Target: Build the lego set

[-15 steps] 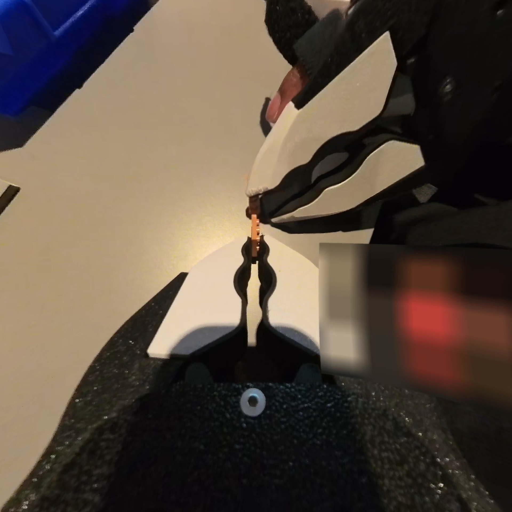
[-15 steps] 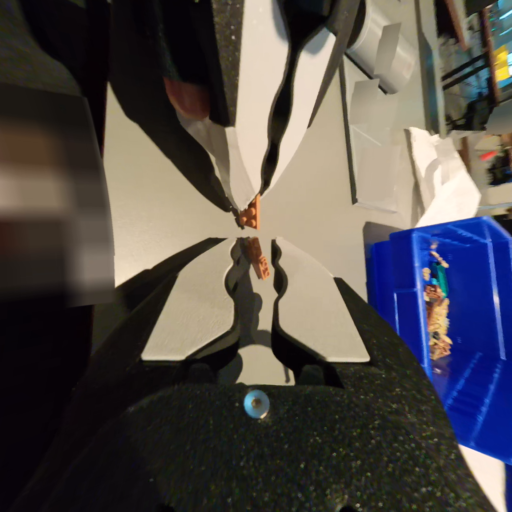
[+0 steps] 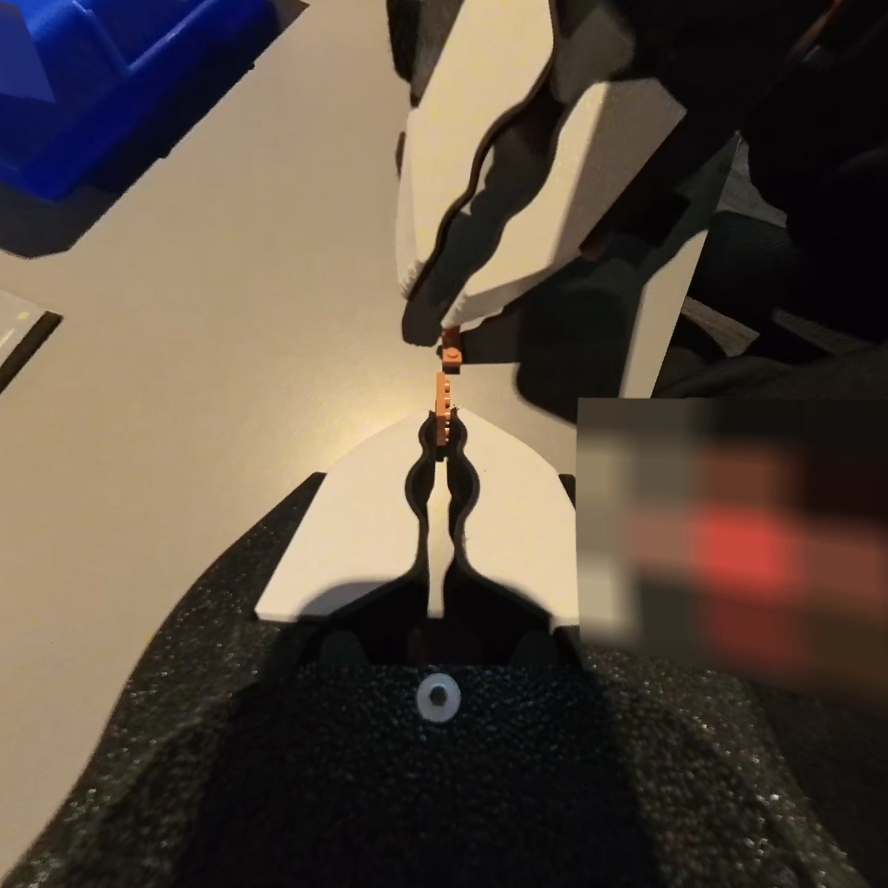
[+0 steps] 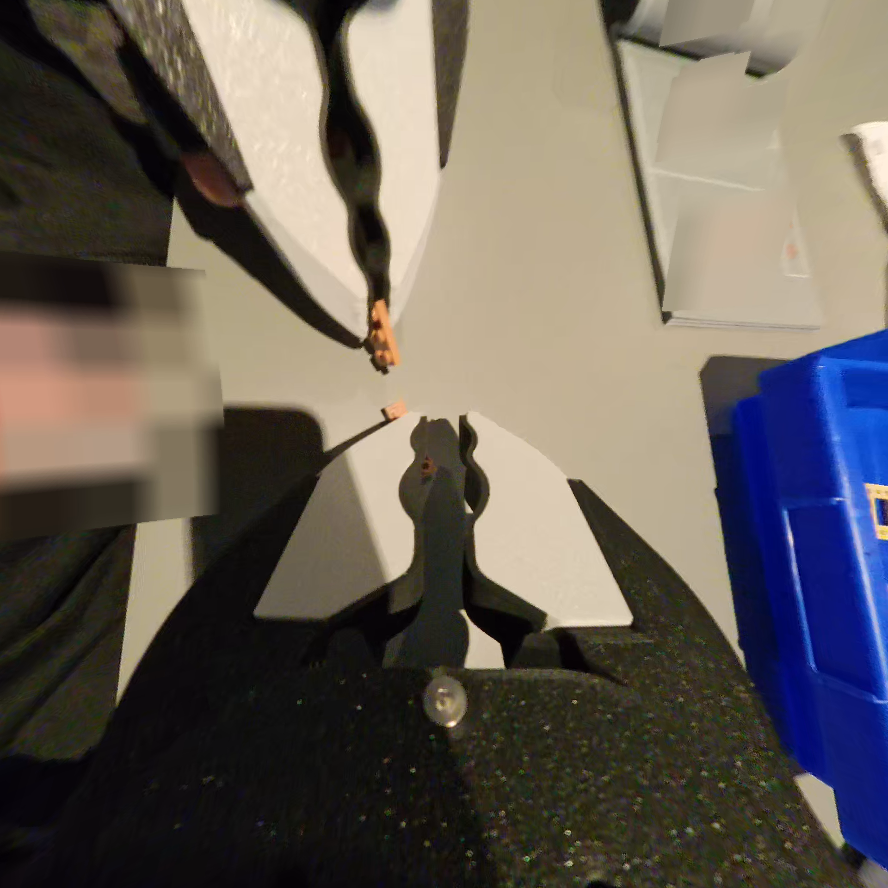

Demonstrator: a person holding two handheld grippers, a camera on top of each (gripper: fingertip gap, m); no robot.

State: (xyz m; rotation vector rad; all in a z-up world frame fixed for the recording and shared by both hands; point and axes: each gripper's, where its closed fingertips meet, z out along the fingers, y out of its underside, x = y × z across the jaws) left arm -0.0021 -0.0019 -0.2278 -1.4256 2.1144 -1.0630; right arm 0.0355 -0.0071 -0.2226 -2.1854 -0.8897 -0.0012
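The left gripper (image 3: 444,414) is pressed shut on an orange plate (image 3: 442,417). It holds the plate edge-on with the studs facing right, and about half of it sticks out past the tips. The right gripper (image 3: 439,323) comes in from the upper right, its tips pinching a small brown brick (image 3: 451,358). In its own view the right gripper (image 4: 438,419) shows that brick (image 4: 394,411) poking out beside the left tip. How firmly it is held is hard to tell there.

Brick and plate are just apart, with a thin gap between them. Both are in the air over the bare middle of the table (image 3: 240,384). Seen from the right, the left gripper (image 4: 380,339) hangs from above with the plate (image 4: 384,334) at its tip.

The build looks to be at an early stage. Two parts are picked and lined up but not yet pressed together, and no assembled model is in view. A blue bin (image 4: 817,528) stands toward the table's side and a booklet (image 4: 721,202) lies beyond it.
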